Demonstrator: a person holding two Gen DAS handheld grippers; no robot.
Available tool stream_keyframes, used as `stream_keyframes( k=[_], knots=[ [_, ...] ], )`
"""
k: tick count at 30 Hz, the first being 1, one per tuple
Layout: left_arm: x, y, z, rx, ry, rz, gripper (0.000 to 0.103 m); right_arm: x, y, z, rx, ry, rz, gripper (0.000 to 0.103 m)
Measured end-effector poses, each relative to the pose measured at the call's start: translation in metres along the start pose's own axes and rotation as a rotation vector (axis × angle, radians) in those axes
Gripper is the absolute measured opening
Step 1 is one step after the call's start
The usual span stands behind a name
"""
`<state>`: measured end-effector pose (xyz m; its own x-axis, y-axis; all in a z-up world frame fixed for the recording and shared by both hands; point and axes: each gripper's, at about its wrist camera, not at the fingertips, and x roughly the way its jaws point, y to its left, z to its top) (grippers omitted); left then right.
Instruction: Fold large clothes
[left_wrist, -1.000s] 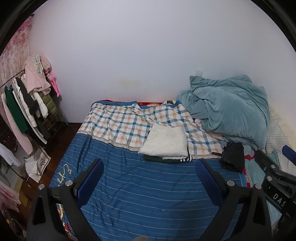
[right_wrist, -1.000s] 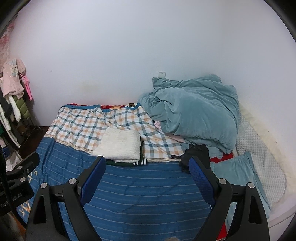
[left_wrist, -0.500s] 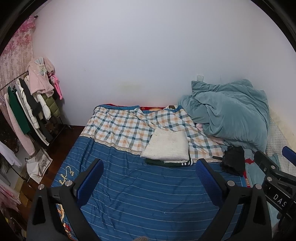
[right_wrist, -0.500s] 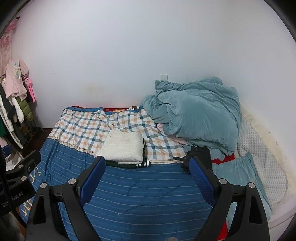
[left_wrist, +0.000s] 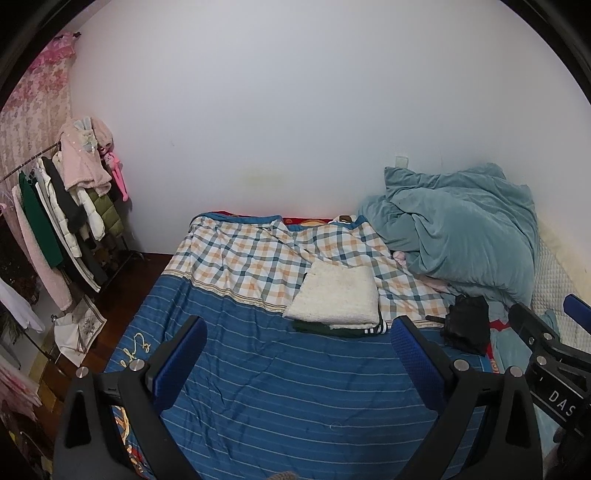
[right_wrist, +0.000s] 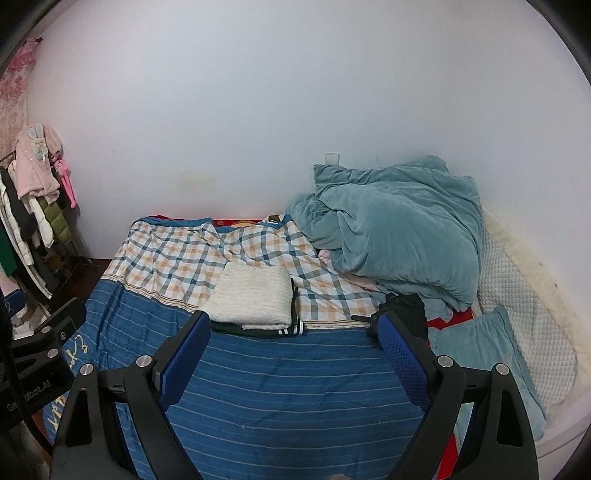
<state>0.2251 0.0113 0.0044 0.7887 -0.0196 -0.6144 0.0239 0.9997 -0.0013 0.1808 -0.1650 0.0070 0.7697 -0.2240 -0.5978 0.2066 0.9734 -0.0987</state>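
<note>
The left claw (left_wrist: 297, 360) hangs over the near end of the bed (left_wrist: 280, 387) with its blue-padded fingers spread wide and nothing between them. The right claw (right_wrist: 295, 354) is just the same, wide and empty, held over the blue striped sheet. Both are well clear of the clothes.

The folded clothes sit mid-bed: a cream fluffy garment (left_wrist: 334, 297) folded square on top of a dark green piece with white stripes (left_wrist: 345, 329), lying where the striped sheet meets the checked cover (left_wrist: 255, 258). A crumpled black garment (left_wrist: 466, 323) lies apart to the right, near the heaped teal duvet (left_wrist: 458, 232).

From the left claw's camera I get the whole clothes rack (left_wrist: 59, 229) by the wall, coats and a pink jacket hanging, a bag on the floor beneath, and the right claw's frame poking in at the edge. The right claw's camera shows only the rack's end, but it opens up the bed's far side: a teal pillow (right_wrist: 480, 354) and a white quilted pad (right_wrist: 524, 325) along the wall, and it half hides the black garment behind a finger.
</note>
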Motion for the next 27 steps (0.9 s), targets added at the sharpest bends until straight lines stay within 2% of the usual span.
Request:
stream_keyframes(
  k=[27],
  knots=[
    [-0.0047, -0.0009, 0.0004, 0.008, -0.005, 0.005, 0.102, 0.0, 0.0013, -0.0055, 0.009, 0.011, 0.005, 0.093]
  ],
)
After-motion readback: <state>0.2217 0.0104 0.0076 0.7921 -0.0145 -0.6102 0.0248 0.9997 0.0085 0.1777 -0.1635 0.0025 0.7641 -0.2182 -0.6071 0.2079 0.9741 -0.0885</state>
